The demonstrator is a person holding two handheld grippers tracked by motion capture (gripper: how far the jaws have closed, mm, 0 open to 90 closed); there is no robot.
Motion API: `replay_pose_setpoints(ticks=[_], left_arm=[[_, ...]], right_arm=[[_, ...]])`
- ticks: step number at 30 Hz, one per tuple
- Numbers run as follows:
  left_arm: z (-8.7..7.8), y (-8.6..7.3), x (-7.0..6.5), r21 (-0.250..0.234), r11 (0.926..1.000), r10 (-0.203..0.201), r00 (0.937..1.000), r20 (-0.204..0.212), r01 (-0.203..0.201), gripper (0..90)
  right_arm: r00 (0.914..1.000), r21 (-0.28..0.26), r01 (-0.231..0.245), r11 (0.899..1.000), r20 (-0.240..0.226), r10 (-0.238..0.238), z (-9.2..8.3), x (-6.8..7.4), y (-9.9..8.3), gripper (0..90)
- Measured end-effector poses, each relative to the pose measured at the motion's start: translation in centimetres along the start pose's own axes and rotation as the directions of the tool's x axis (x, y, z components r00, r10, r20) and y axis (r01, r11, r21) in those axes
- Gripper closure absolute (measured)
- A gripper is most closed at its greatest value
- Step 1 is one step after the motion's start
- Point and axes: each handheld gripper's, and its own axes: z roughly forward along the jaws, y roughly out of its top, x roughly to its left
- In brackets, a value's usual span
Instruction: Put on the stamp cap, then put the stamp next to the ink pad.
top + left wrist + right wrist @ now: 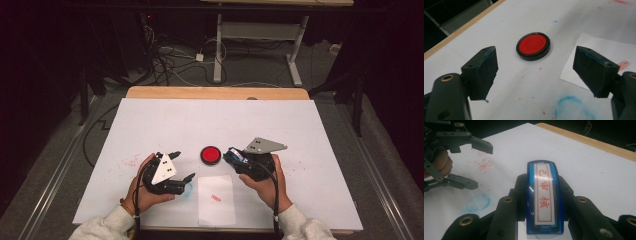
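Bare table beyond both claws, red ink pad between them, paper sheet near edge

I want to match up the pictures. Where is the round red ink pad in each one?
High view: the red ink pad sits mid-table, between the two tongs, just beyond the white paper slip.
Left gripper view: the pad lies ahead, framed by the open jaws.
Right gripper view: the pad is not in it.
Shared landmark: the blue smudge on the table cover.
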Motion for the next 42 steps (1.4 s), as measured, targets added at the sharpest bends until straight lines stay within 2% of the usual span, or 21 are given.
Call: replay_pose_setpoints(ticks=[7,11,16,23,29,36,42], left_arm=[[-1.0,-1.6,0.8,0.025,0.9997,-0.002,0.9997,-0.025,0.003,19.8],[-1.7,-2.4,1.2,0.027,0.9996,-0.01,0.9997,-0.022,0.011,18.6],[-2.6,-3.2,1.7,0.03,0.9989,-0.034,0.999,-0.028,0.035,18.4],[-3.4,-4.0,1.9,0.051,0.9979,-0.035,0.9978,-0.055,0.038,18.4],[-3.9,-4.6,1.9,0.069,0.996,-0.053,0.9967,-0.062,0.057,18.4],[-4.1,-4.8,1.6,0.079,0.9953,-0.052,0.9968,-0.061,0.056,18.3],[-3.9,-4.9,1.6,0.088,0.9948,-0.048,0.9974,-0.054,0.053,18.1]], right_arm=[[0.9994,0.003,0.03,1.0,0.019,-0.03,-0.3,-0.3,0.3,69.5],[0.9984,0.011,0.041,0.999,0.039,-0.042,-0.3,-0.6,0.3,69.4],[0.9975,0.022,0.054,0.998,0.043,-0.055,-0.2,-0.7,0.3,69.4],[0.9961,0.021,0.06,0.998,0.063,-0.062,-0.3,-1.2,0.6,69.3],[0.9944,0.027,0.062,0.998,0.084,-0.064,-0.4,-2.0,1.0,69.3],[0.9917,0.063,0.072,0.995,0.102,-0.078,0.5,-2.7,1.3,69.2],[0.9901,0.111,0.074,0.991,0.11,-0.086,2.3,-3.1,1.3,69.2]])
